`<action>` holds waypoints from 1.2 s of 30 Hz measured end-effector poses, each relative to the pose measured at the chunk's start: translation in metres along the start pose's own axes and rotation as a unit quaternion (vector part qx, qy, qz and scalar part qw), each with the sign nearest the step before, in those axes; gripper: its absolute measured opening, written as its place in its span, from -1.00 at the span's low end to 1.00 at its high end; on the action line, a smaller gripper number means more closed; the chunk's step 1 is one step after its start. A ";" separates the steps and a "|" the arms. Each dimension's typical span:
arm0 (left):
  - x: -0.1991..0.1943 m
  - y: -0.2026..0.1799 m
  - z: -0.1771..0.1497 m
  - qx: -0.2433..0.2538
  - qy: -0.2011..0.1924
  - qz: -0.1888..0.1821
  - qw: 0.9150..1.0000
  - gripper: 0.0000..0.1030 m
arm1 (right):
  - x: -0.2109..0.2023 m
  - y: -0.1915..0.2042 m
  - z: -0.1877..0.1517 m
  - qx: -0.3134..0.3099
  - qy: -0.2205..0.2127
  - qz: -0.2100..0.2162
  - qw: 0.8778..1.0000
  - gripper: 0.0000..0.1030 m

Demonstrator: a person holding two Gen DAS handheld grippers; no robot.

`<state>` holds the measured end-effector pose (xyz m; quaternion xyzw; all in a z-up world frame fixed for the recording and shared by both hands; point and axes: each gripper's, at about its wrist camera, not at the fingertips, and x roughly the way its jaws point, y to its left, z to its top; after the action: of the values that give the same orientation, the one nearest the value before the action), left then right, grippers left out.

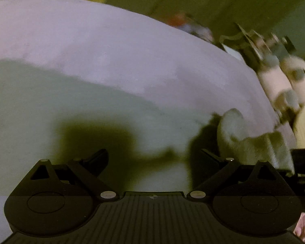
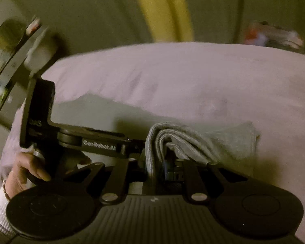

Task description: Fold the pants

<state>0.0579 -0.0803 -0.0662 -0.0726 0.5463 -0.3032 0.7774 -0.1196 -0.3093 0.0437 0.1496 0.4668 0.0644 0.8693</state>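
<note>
My right gripper [image 2: 168, 162] pinches the folded gray pants [image 2: 193, 140]; my left gripper [image 1: 152, 158] gapes empty. I should lower them squarely onto the bed [image 2: 193, 77].

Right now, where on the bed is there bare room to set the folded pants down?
The lavender bedsheet lies bare beyond the folded grey pants, up to its far edge. It is crowded near the right claw, which grips the bundle, with the left claw's body alongside.

Both wrist views look steeply down, close over bed [image 1: 111, 50]; share lilac sheet, grey pants [image 2: 193, 140]
</note>
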 end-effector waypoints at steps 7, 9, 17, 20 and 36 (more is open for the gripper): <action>-0.038 0.082 -0.023 -0.092 -0.014 0.022 0.995 0.92 | 0.077 0.082 0.003 -0.086 0.085 0.025 0.992 -0.72; -0.043 0.090 -0.031 -0.095 -0.015 0.027 0.995 0.92 | 0.098 0.097 0.003 -0.102 0.105 0.023 0.989 -0.72; -0.048 0.102 -0.046 -0.088 -0.011 0.019 0.996 0.92 | 0.161 0.116 -0.007 -0.079 0.167 0.029 0.982 -0.04; -0.056 0.103 -0.052 -0.081 -0.022 0.020 0.996 0.92 | 0.142 0.112 0.002 -0.041 0.161 0.065 0.984 0.04; -0.041 -0.033 -0.085 0.192 0.007 -0.051 0.980 0.92 | 0.076 -0.058 -0.034 0.320 0.048 0.102 0.941 0.83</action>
<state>-0.0402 -0.0663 -0.0521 0.0526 0.4789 -0.4427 0.7563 -0.1072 -0.3383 -0.0528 0.4635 0.4862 0.0073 0.7408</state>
